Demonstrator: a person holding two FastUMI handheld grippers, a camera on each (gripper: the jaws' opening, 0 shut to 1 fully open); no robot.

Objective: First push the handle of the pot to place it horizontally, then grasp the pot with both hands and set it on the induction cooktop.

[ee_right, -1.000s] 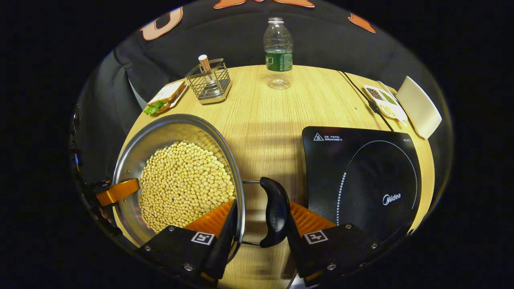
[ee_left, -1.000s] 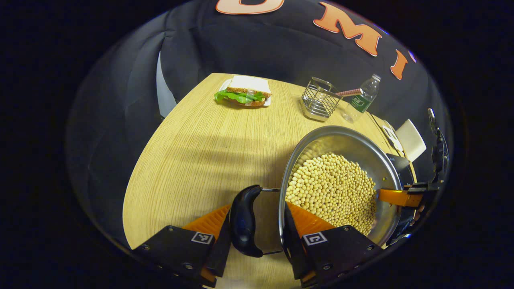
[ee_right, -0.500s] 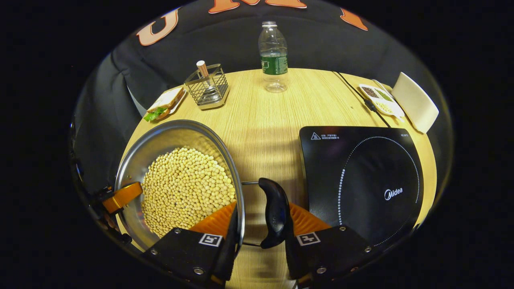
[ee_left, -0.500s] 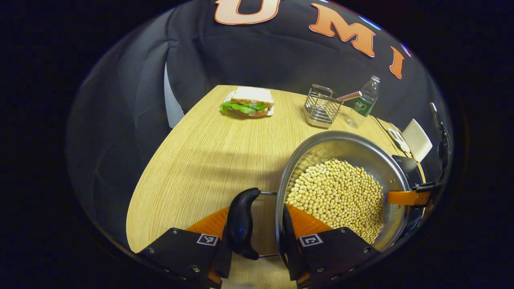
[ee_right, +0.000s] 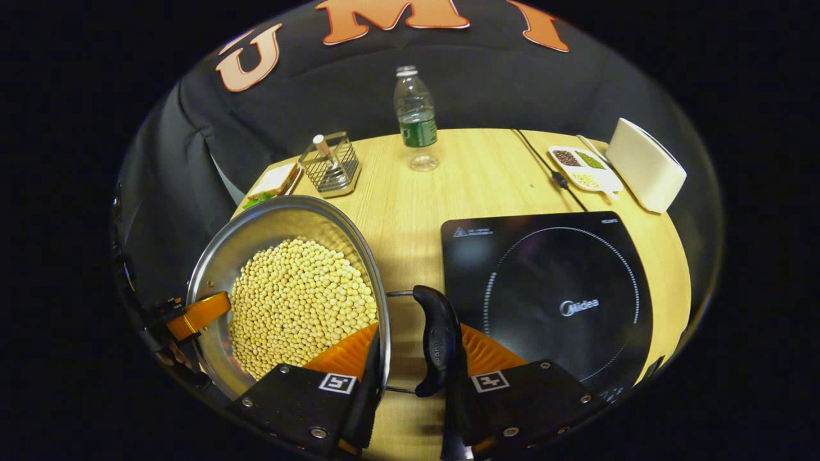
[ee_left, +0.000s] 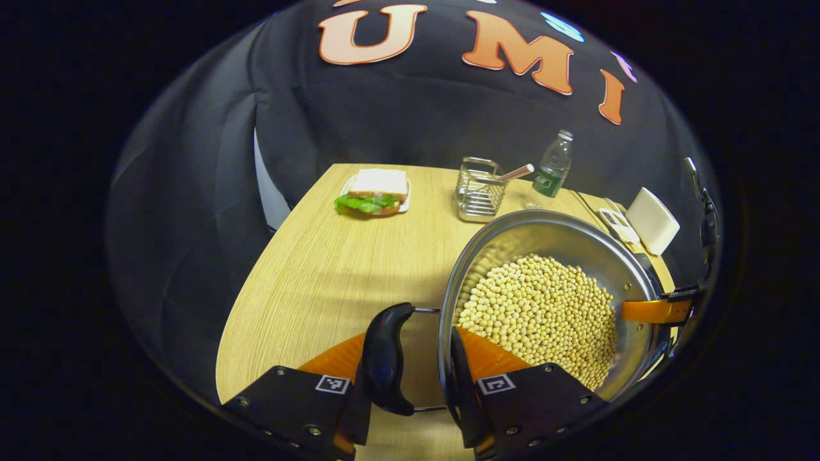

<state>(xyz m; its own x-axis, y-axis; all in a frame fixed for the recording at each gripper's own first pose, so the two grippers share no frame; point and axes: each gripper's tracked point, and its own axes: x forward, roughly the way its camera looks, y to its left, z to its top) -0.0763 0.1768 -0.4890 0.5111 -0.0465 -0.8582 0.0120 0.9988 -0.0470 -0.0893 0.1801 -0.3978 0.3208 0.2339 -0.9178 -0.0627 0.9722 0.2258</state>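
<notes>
Gripping the steel pot (ee_left: 544,301) of soybeans (ee_left: 538,314) from both sides, the left gripper (ee_left: 410,378) pinches one black side handle (ee_left: 384,358) against the rim, and the right gripper (ee_right: 410,371) likewise clamps the other handle (ee_right: 435,339). It seems lifted off the wooden table (ee_right: 416,198), left of the induction cooktop (ee_right: 544,301).

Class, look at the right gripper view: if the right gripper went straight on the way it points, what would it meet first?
Past the pot handle that the right gripper holds, probably bare table, then the water bottle; depth is unclear.
</notes>
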